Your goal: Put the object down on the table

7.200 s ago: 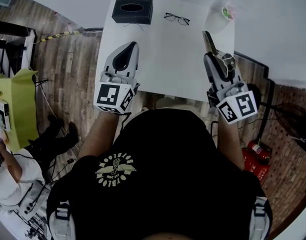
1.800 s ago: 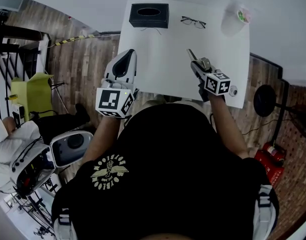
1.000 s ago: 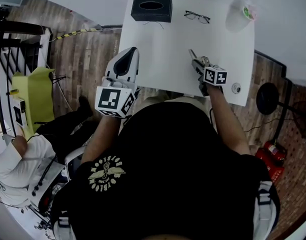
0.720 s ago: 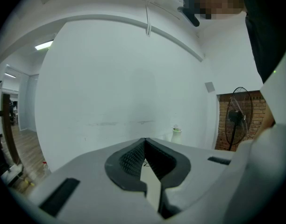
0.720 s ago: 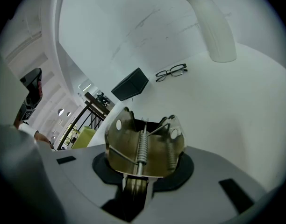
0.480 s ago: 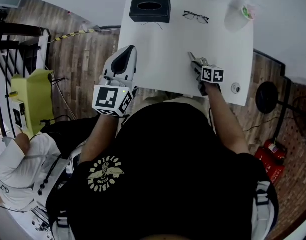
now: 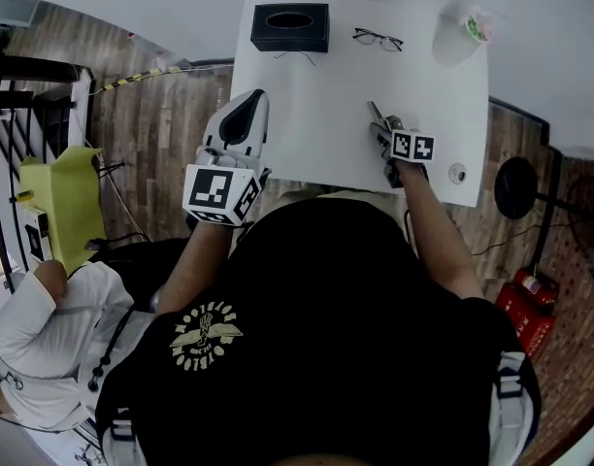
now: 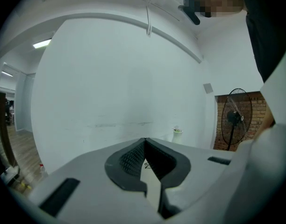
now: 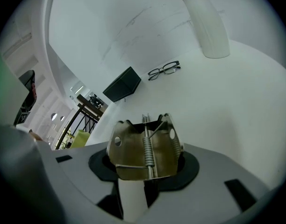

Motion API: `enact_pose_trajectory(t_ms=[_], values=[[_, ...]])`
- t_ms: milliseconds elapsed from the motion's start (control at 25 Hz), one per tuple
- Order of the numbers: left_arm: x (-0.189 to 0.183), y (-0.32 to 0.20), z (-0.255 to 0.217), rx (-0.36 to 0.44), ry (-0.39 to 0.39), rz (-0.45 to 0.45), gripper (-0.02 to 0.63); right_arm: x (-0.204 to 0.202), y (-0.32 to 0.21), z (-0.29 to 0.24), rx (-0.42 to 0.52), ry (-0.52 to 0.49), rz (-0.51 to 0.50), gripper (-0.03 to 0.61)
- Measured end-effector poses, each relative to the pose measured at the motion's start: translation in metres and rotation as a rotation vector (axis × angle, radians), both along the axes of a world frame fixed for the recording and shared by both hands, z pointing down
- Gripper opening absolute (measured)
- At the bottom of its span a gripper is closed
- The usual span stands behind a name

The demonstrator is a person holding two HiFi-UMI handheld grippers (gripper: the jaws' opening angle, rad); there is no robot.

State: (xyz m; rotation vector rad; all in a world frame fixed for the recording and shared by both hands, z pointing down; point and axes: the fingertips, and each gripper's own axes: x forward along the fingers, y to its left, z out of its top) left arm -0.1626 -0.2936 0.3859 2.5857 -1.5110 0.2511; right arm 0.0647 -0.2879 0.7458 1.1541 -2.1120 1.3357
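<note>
- A smooth white tabletop (image 7: 316, 95) stands over a wood-plank floor (image 7: 151, 124); its middle lies bare.
- A black tissue box (image 7: 289, 27) sits at the far left corner, thin-framed glasses (image 7: 378, 39) by the far edge, and a white cup (image 7: 459, 35) at the far right corner.
- The right hand-held gripper (image 7: 382, 130), near the near edge, is opening its jaws; a brassy, spring-wound metal clip (image 9: 145, 148) stands between them.
- The left hand-held gripper (image 8: 145, 141) has its jaws pinched together on nothing and hangs off the left edge.
</note>
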Motion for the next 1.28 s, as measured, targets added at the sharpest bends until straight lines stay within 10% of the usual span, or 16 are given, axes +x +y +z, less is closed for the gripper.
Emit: enact_pose_trajectory(t_ms=[360,720,920,1280], values=[[0.005,-0.027,-0.002,0.018,0.044,0.064,0.006,0.017,-0.008,-0.026,0.102,0.029,-0.014,0.304],[0.028,-0.047,-0.009,0.02,0.148,0.104,0.006,0.052,-0.01,-0.052,0.192,0.134,-0.017,0.31],[0.046,-0.054,-0.019,0.04,0.174,0.112,0.006,0.048,-0.025,-0.136,0.397,0.068,-0.006,0.308],[0.086,-0.046,-0.028,0.063,0.175,0.133,0.006,0.053,-0.029,-0.28,0.752,0.012,0.017,0.091]])
